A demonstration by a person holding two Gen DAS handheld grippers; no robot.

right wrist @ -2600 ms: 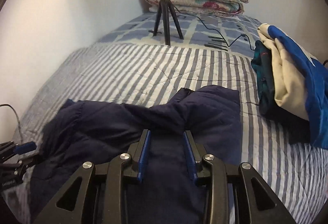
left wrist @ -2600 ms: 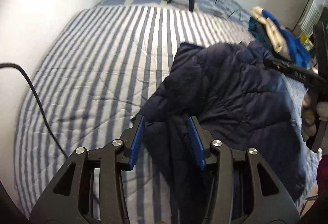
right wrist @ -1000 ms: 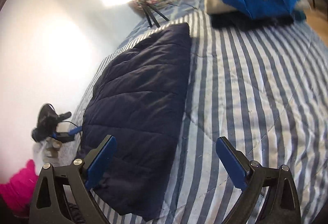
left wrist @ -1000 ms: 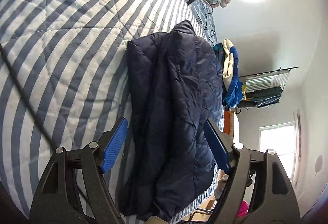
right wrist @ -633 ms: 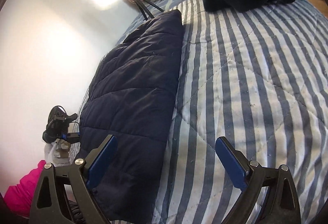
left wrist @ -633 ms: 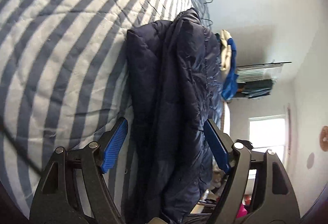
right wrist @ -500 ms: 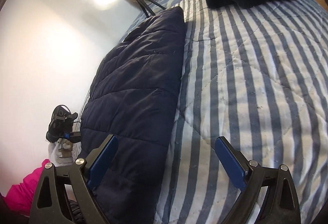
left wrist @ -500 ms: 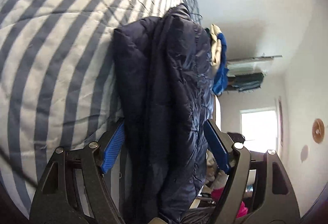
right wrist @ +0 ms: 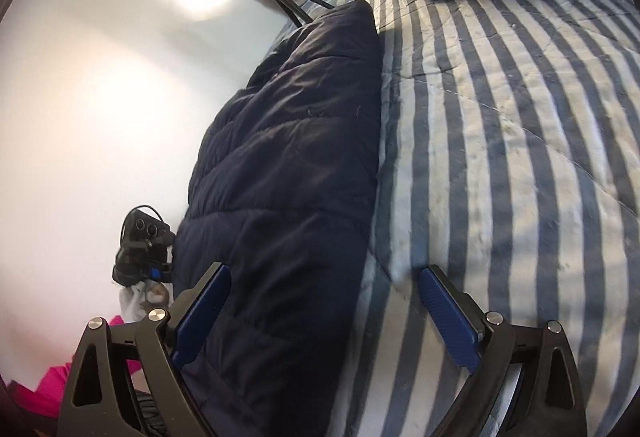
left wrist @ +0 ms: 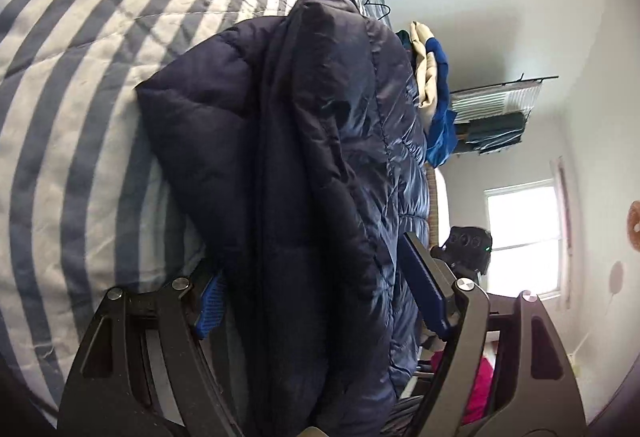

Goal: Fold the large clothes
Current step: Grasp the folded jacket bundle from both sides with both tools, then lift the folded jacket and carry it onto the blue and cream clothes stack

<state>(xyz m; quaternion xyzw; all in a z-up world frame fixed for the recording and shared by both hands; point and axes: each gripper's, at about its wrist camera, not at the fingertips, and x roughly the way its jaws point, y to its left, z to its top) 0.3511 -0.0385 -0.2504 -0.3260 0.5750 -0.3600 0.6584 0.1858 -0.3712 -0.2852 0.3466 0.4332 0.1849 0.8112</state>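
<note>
On the bed [right wrist: 520,109], both wide-open claws, left [left wrist: 320,301] and right [right wrist: 324,313], are straddling the jacket's [left wrist: 320,157] near end, gripping nothing, its length running straight away.

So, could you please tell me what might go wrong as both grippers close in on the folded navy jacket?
1. The left gripper straddles the full thick bundle of the navy jacket; its open jaws may slip off or catch only the outer layers.
2. The right gripper spans both the jacket's edge and the striped quilt, so it could pinch bedding too.
3. The jacket lies near the bed's edge and might slide off.
</note>
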